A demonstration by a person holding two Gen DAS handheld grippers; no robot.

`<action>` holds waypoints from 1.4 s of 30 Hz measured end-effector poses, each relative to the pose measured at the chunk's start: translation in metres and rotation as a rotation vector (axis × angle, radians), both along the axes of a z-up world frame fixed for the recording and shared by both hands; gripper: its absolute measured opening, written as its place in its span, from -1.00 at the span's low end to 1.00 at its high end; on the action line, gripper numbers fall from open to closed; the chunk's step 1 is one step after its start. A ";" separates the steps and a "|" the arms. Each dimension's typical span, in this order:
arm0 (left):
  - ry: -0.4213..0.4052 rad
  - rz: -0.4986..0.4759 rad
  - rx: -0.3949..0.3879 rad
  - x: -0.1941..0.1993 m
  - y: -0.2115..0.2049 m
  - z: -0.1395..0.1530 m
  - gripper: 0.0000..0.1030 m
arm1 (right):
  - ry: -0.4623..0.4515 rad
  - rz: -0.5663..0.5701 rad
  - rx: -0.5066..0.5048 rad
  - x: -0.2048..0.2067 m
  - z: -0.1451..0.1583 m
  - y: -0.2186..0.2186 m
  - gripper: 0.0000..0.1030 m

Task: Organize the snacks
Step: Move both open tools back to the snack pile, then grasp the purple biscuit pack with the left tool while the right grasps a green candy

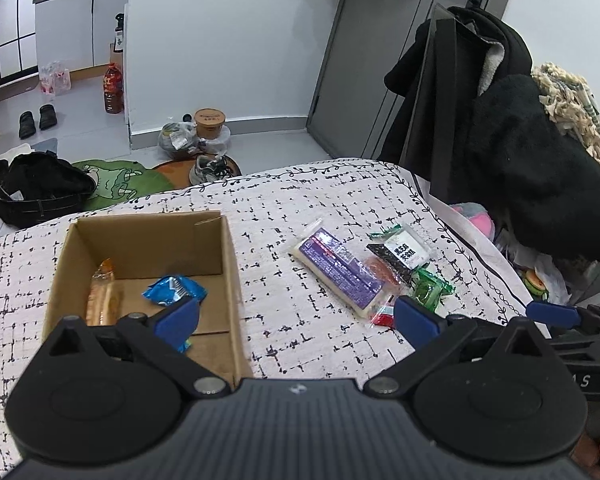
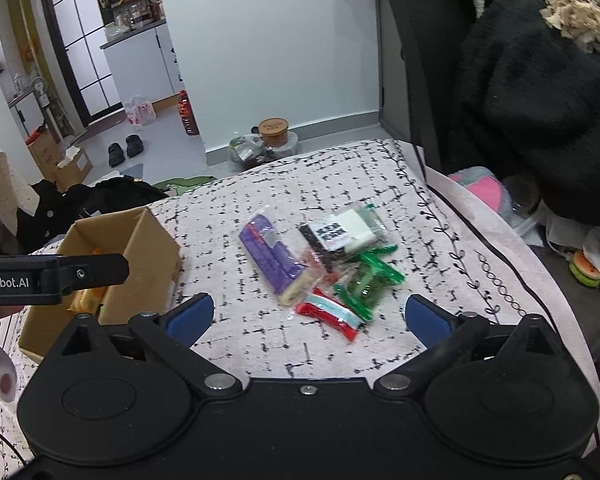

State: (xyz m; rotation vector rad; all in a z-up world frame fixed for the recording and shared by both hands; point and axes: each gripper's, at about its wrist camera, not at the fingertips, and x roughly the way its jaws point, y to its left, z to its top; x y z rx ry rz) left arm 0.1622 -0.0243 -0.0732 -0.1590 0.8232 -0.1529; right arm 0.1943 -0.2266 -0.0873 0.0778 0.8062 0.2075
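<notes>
A cardboard box (image 1: 148,240) (image 2: 140,248) stands on the left of the patterned cloth. Inside it lie a blue snack packet (image 1: 174,288) and an orange-brown wrapped snack (image 1: 104,296). To its right sits a pile of snacks: a purple pack (image 1: 340,272) (image 2: 272,256), a black-and-white pack (image 1: 404,252) (image 2: 340,232), a green packet (image 1: 432,288) (image 2: 368,280) and a red packet (image 2: 332,312). My left gripper (image 1: 296,320) is open, its left finger over the box. My right gripper (image 2: 308,314) is open just in front of the pile, holding nothing.
The white cloth with black marks (image 1: 300,200) ends at an edge on the right, where dark coats (image 1: 520,140) hang over a chair. Beyond the far edge the floor holds shoes (image 1: 208,168), bags and a bottle (image 1: 113,88).
</notes>
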 end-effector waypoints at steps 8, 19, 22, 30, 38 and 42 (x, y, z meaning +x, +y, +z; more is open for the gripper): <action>0.019 -0.016 0.013 0.010 -0.015 -0.002 0.99 | 0.015 -0.025 0.002 0.004 -0.006 -0.019 1.00; 0.052 -0.070 0.013 0.025 -0.041 -0.018 0.95 | 0.065 -0.015 0.027 0.015 -0.019 -0.035 0.68; 0.048 -0.077 0.015 0.030 -0.046 -0.022 0.94 | 0.080 -0.025 0.034 0.022 -0.025 -0.039 0.55; 0.068 -0.066 0.009 0.055 -0.058 -0.037 0.77 | 0.113 -0.048 0.064 0.044 -0.039 -0.045 0.38; 0.100 -0.034 0.013 0.080 -0.066 -0.056 0.63 | 0.159 -0.068 0.101 0.070 -0.059 -0.041 0.22; 0.118 -0.021 0.010 0.092 -0.069 -0.064 0.59 | 0.183 -0.081 0.112 0.083 -0.069 -0.041 0.16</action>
